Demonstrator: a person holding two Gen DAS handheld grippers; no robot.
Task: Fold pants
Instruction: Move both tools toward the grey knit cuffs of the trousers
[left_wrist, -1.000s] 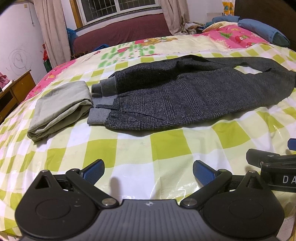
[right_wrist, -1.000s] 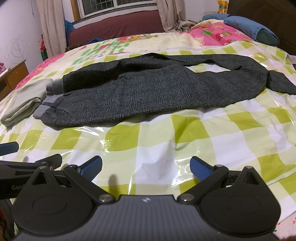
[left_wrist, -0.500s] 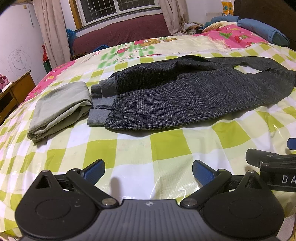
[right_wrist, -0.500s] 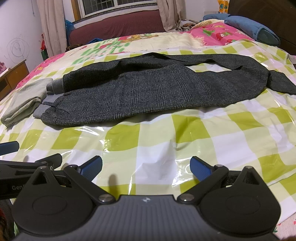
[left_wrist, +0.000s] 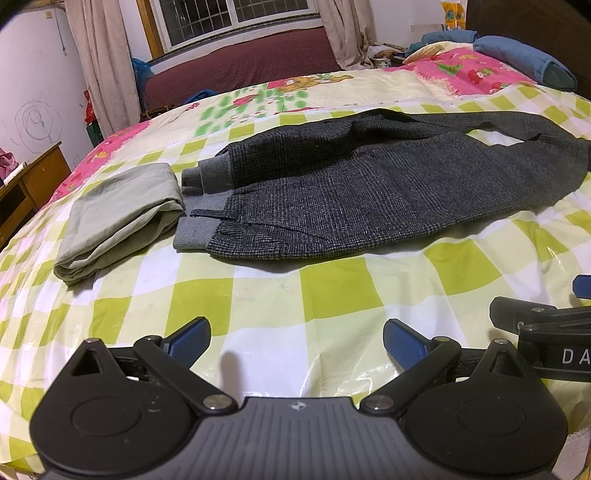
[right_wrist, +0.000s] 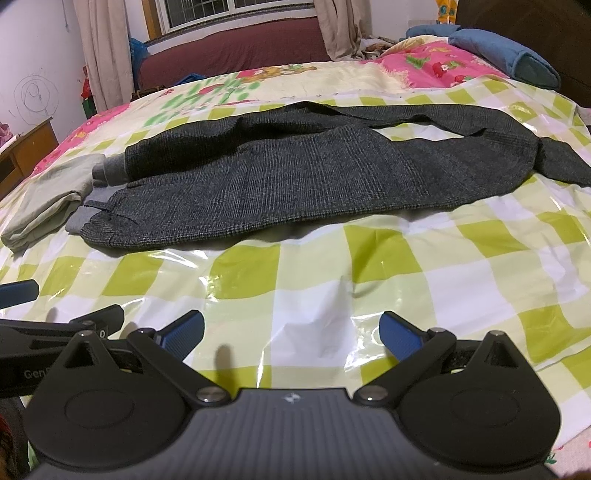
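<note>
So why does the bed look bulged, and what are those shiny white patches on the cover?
Left wrist view: the fisheye lens bends the bed into a dome, and glare streaks the plastic cover near the open left gripper. Right wrist view: same curving, with brighter glare on the cover's wrinkles; the gray pants stay sharp.

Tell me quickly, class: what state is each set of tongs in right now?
Left tongs: open, holding nothing, short of the dark grey pants.
Right tongs: open, holding nothing, over the checked plastic sheet.
</note>
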